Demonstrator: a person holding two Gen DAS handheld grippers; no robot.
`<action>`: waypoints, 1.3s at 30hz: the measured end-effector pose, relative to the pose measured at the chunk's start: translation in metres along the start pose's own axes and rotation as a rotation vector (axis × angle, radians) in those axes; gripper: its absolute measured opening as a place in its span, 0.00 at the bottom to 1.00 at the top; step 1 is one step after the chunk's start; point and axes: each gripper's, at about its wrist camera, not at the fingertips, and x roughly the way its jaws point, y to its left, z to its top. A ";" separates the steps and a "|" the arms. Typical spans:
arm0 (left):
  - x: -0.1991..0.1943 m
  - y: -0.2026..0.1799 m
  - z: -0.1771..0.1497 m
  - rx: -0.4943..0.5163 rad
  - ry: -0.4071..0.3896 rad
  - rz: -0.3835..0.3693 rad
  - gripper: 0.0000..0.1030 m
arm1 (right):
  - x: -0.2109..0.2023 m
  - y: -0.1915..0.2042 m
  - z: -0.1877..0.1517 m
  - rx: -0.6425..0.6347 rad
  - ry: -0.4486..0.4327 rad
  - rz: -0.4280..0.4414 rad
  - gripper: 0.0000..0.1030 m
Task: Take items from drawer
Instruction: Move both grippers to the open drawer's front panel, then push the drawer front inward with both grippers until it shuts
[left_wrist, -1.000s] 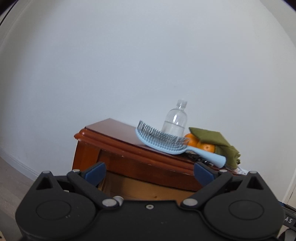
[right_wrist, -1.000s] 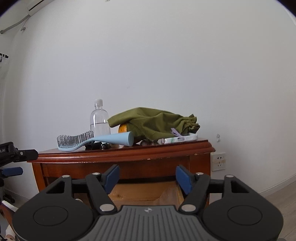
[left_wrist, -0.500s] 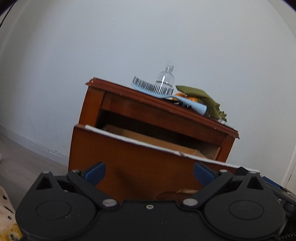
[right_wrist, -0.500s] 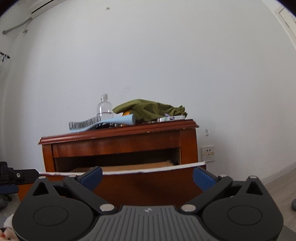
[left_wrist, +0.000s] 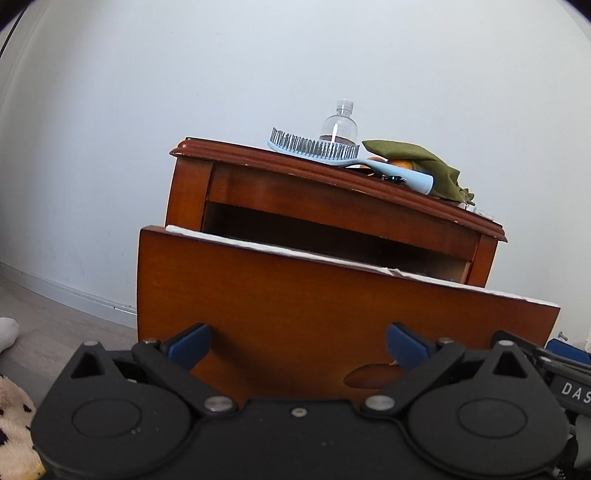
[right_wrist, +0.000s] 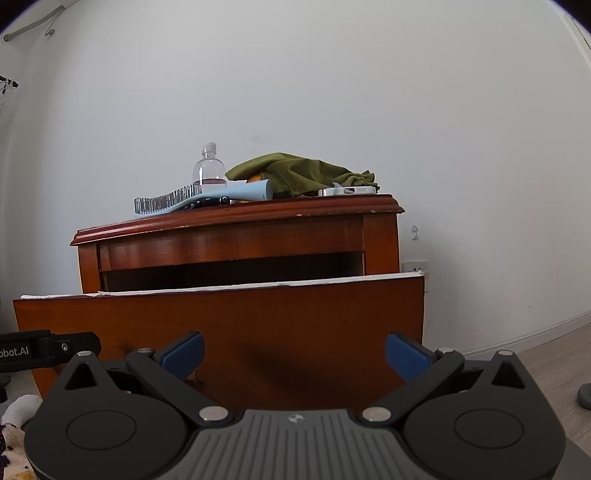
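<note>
Reddish-brown wooden drawer (left_wrist: 332, 314), pulled out below nightstand (right_wrist: 236, 236) top; contents hidden. Left gripper (left_wrist: 298, 343) and right gripper (right_wrist: 293, 350): spread wide, empty, low before drawer front. Risk noted: blind reach over front, fingers striking panel.

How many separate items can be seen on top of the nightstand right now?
5 visible: a blue hairbrush at the front left, a clear bottle behind it, an olive cloth draped over an orange, and a phone at the right. Small dark objects under the brush are unclear.
</note>
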 end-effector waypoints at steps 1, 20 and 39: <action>0.000 0.000 0.000 0.003 0.001 0.002 1.00 | 0.000 0.000 0.000 -0.003 -0.002 -0.001 1.00; 0.019 0.009 0.012 -0.068 0.009 -0.034 1.00 | 0.018 0.001 -0.003 -0.024 0.040 -0.041 1.00; 0.060 0.016 0.025 -0.091 0.014 -0.060 1.00 | 0.065 0.004 0.005 -0.069 0.046 -0.044 1.00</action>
